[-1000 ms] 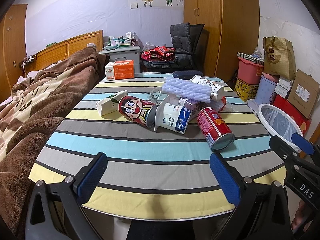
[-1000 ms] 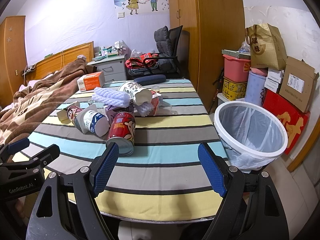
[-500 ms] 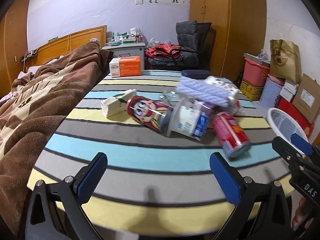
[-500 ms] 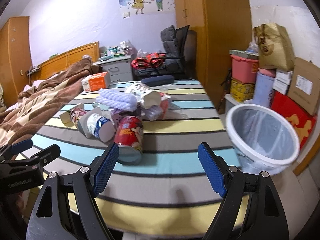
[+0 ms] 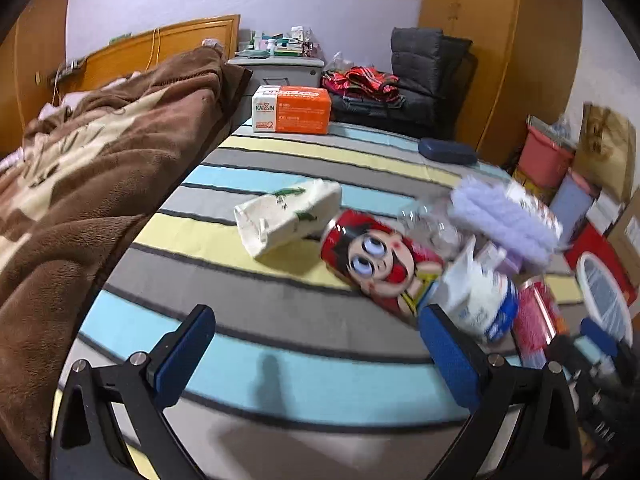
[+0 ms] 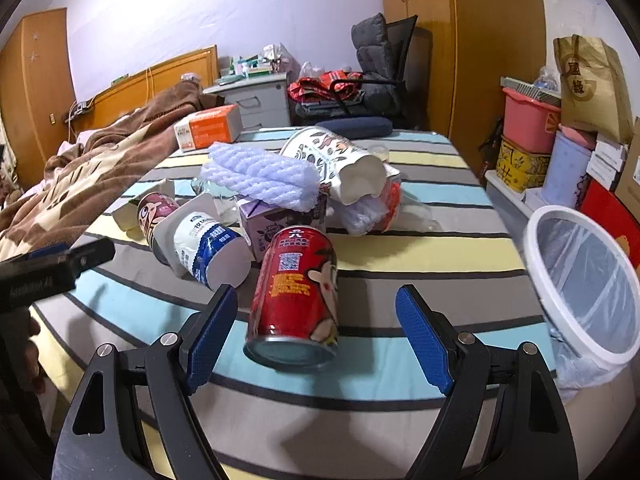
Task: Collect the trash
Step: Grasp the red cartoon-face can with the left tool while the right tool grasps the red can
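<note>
A pile of trash lies on the striped table [image 6: 420, 248]. A red can [image 6: 296, 292] lies on its side just ahead of my open, empty right gripper [image 6: 316, 336], its base between the fingertips. Behind it lie a white and blue cup [image 6: 208, 246], a purple carton [image 6: 272, 220], a lilac yarn bundle [image 6: 260, 176] and a large paper cup [image 6: 340, 164]. My open, empty left gripper [image 5: 316, 354] hovers over the table, short of a cartoon-face can [image 5: 380, 264] and a crushed white carton [image 5: 288, 216].
A white bin with a clear liner [image 6: 584, 284] stands off the table's right edge. An orange box [image 5: 292, 110] and a dark case [image 5: 448, 150] lie at the far end. A bed with a brown blanket [image 5: 80, 184] borders the left side. Boxes and tubs [image 6: 532, 128] stack at right.
Both grippers have moved forward toward the pile. The left view has swung left and lower. The red can now sits close between the right fingertips.
</note>
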`<state>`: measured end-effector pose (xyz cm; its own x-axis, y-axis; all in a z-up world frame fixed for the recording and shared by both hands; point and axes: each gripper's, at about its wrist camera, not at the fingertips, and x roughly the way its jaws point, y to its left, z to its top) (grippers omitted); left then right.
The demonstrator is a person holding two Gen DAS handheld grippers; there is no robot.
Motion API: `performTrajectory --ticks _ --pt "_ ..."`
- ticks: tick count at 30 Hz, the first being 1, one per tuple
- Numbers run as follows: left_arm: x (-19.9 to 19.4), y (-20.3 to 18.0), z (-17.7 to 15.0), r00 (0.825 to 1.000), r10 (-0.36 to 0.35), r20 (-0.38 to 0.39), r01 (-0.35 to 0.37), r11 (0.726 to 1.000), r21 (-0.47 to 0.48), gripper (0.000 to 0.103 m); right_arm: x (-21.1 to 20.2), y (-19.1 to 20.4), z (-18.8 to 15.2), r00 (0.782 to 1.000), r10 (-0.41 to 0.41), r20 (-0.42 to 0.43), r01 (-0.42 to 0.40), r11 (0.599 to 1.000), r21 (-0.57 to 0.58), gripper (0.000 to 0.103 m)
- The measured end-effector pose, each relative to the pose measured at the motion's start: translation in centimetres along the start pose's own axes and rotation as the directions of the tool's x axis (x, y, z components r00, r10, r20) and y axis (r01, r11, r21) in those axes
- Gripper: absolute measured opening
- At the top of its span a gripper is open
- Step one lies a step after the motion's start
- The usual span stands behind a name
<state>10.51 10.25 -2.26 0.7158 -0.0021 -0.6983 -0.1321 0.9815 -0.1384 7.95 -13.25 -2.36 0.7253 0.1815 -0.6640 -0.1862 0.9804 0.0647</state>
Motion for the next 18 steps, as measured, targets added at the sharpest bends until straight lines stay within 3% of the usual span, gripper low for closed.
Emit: performTrajectory --ticks 4,6,10,11,18 --pt "1.2 0.0 1.2 0.999 -0.043 -0.028 0.042 0.999 -0.023 0.103 0.5 0.1 0.1 1.0 0.003 -0.015 -0.003 1.0 0.004 0.08" --pt "1.6 -0.5 1.6 0.998 -0.058 -0.032 0.058 0.998 -0.023 0.103 0.8 -0.1 0.2 1.0 0.0 -0.028 0.0 1.0 0.013 0.071" --pt "3.2 -0.7 2.4 0.991 -0.105 -0.078 0.1 0.993 -0.061 0.102 1.2 -0.2 0.2 0.999 0.009 -0.047 -0.009 1.0 0.011 0.063" --pt "3.7 -0.7 2.6 0.99 -0.11 -0.094 0.103 0.992 -0.075 0.101 1.2 -0.3 0.1 0.999 0.021 -0.048 -0.021 1.0 0.014 0.054" --pt "5.5 -1.6 3.9 0.986 -0.122 -0.113 0.111 0.989 -0.101 0.095 1.1 -0.5 0.3 0.999 0.007 -0.047 -0.008 1.0 -0.003 0.054"
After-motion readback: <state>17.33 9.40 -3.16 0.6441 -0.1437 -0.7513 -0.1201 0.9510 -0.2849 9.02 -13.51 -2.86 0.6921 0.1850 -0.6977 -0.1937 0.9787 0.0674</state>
